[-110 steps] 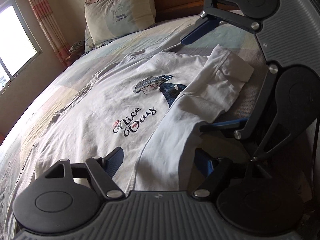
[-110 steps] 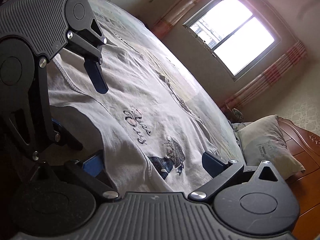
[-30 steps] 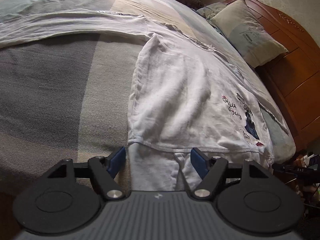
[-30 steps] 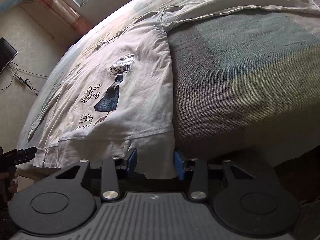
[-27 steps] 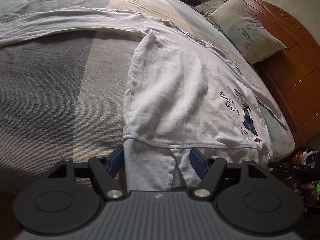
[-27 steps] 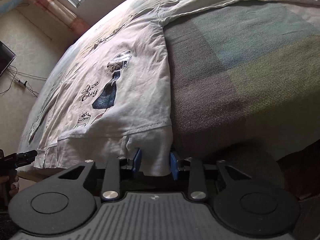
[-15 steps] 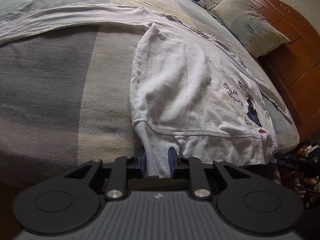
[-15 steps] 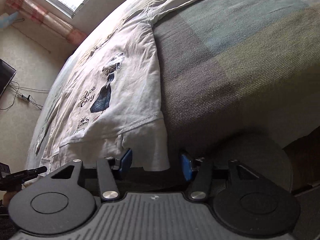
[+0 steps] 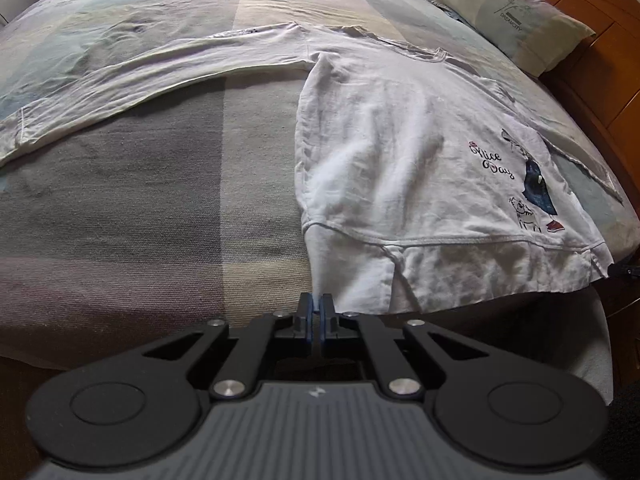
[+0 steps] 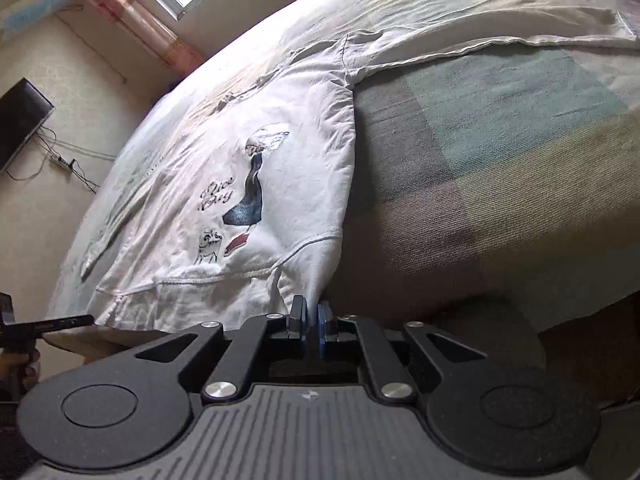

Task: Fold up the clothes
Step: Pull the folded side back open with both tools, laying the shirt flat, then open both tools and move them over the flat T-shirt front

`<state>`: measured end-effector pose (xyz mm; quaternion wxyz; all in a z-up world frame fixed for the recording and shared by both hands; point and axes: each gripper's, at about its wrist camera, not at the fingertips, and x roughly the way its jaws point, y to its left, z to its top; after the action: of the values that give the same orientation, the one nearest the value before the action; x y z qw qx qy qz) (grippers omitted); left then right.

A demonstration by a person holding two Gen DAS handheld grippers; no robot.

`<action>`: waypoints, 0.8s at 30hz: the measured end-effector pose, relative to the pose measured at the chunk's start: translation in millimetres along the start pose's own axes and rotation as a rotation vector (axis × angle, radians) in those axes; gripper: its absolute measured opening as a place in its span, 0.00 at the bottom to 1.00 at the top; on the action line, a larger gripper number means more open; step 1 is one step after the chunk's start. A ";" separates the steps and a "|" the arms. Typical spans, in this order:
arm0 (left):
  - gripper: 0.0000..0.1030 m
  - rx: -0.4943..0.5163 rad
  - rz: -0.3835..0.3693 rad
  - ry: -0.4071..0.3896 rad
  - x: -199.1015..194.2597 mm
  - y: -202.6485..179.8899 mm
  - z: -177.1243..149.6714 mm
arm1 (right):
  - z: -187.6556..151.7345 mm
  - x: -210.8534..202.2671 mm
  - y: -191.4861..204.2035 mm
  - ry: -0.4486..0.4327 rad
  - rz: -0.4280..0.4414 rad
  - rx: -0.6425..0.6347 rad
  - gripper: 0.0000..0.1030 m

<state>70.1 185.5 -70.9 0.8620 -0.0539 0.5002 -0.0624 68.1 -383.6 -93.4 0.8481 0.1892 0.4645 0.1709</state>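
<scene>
In the left wrist view, "Nice Day" was read on the white sweatshirt [image 9: 400,152] spread on the bed [image 9: 140,208]; its hem corner at 6 o'clock was pinched by the clenched left gripper [image 9: 316,312]. "DREAMCITY" was printed on the pillow [image 9: 516,16] at 1 o'clock.

In the right wrist view, the other hem corner was clamped by the right gripper [image 10: 311,320] at 6 o'clock.

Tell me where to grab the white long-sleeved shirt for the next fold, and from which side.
Take the shirt by its hem band, at the two bottom corners, coming from the foot edge of the bed. That band overhangs the edge, so pads can close on it. The left tool and right tool already pinch those corners.
</scene>
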 end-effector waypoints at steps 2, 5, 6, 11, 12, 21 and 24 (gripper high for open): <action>0.01 0.047 0.087 -0.023 -6.4 -0.4 4.1 | 4.6 -2.4 9.4 0.014 -0.124 -0.078 0.14; 0.03 0.182 0.093 -0.120 -17.1 -27.4 22.2 | 14.8 -12.9 28.7 -0.075 -0.160 -0.166 0.20; 0.07 0.227 0.060 -0.138 -14.4 -41.8 30.3 | 21.0 -10.3 40.8 -0.102 -0.131 -0.202 0.31; 0.32 0.462 -0.070 -0.170 34.0 -125.9 55.8 | 28.5 64.8 125.2 -0.080 -0.036 -0.431 0.54; 0.34 0.489 -0.093 -0.156 47.9 -139.6 55.5 | 25.8 83.8 139.1 -0.072 -0.033 -0.474 0.54; 0.74 0.485 -0.026 -0.060 57.9 -102.4 1.5 | -22.0 101.4 141.2 -0.034 -0.129 -0.663 0.66; 0.71 0.466 -0.021 -0.065 47.8 -96.0 16.0 | -11.7 82.6 130.9 -0.013 -0.142 -0.611 0.67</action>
<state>102.3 83.5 -88.9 0.8661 0.1396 0.4436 -0.1834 85.3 -229.3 -96.2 0.8784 -0.1063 0.3984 0.2416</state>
